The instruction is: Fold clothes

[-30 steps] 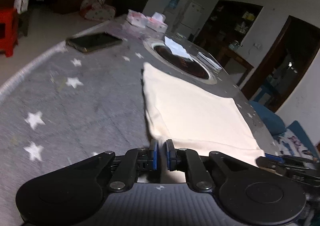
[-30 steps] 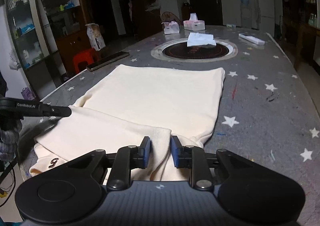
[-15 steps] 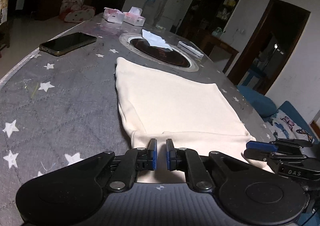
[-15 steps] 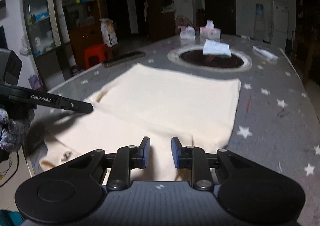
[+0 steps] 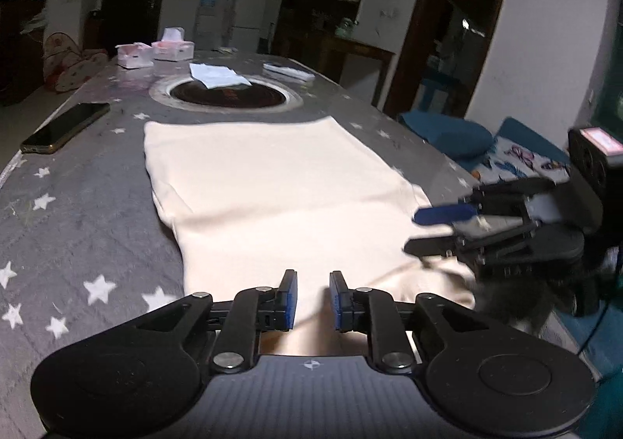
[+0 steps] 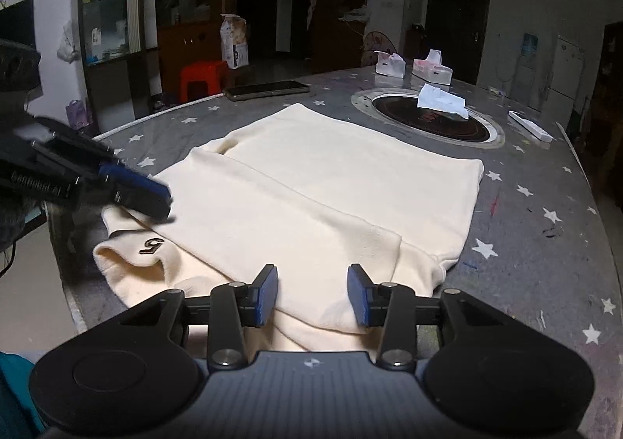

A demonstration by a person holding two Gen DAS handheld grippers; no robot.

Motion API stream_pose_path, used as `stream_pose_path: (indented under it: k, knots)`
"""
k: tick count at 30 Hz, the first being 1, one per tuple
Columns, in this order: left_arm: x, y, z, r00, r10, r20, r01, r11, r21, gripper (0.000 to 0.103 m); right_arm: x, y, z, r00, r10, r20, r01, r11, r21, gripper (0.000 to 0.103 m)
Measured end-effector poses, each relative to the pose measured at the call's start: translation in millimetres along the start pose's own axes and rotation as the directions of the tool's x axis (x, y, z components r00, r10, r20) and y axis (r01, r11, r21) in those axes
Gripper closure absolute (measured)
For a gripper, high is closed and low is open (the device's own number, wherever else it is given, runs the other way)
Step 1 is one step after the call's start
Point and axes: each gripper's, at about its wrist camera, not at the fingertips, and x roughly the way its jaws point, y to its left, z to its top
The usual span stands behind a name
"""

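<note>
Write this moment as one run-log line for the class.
step: release after fold | left gripper: jaws just opening, nothing clamped | right gripper: jaws just opening, over cloth | cream garment: lying folded on starred table

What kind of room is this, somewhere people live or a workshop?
Most likely a home's dining or living room. A round grey star-patterned table has a dark cooker ring set in its middle, pink tissue boxes stand at its far edge, and a white fridge stands by the wall.

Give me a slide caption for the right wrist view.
Right claw open over the near edge of a folded cream garment on a star-print table.
</note>
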Motion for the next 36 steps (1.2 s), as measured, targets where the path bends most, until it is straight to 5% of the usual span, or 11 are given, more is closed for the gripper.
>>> stream_pose_path:
  k: [3, 7, 17, 27, 30, 33, 36]
  knots:
    - [-5.4, -1.2, -6.5, 1.0, 0.003, -0.01, -0.003, 1.0, 0.011, 0.081, -3.3, -3.2, -2.4, 1.0, 0.009, 0.0, -0.009, 1.0, 0.026, 0.061]
    - [-21.7, -2.4, -9.6, 1.0, 0.015, 0.008, -0.015, 0.999, 0.041, 0.061, -7.5, -8.9, 6.4, 1.0, 0.009, 0.023, -0.01, 0.999, 0.044, 0.061]
    - [-41.0, -25.4, -29.5, 1.0, -0.017, 0.003, 0.016, 0.972, 0.233, 0.056, 21.1, -29.5, 14.6, 1.0, 0.005, 0.016, -0.007, 0.994, 0.107, 0.06]
    - [-23.8, -44.5, -35.9, 1.0, -0.022, 0.02, 0.013, 0.927, 0.374, 0.056, -23.0, -18.0, 5.6, 1.0, -0.001, 0.002, 0.001, 1.0, 0.013, 0.054]
    - [-21.7, -45.7, -37.7, 0.999, -0.022, 0.034, 0.007, 0.917, 0.398, 0.059, -35.3, -11.2, 0.1, 1.0, 0.003, -0.017, -0.003, 0.999, -0.035, 0.053]
    - [-17.7, -45.3, -37.7, 0.999, -0.021, 0.043, 0.001, 0.916, 0.402, 0.081, -44.8, -3.2, -6.5, 0.999, 0.003, -0.039, -0.007, 0.995, -0.102, 0.051]
    - [-16.4, -42.1, -32.5, 0.998, -0.015, 0.059, -0.009, 0.924, 0.381, 0.089, -52.2, 5.7, -13.2, 0.998, 0.01, -0.062, -0.02, 0.985, -0.171, 0.047]
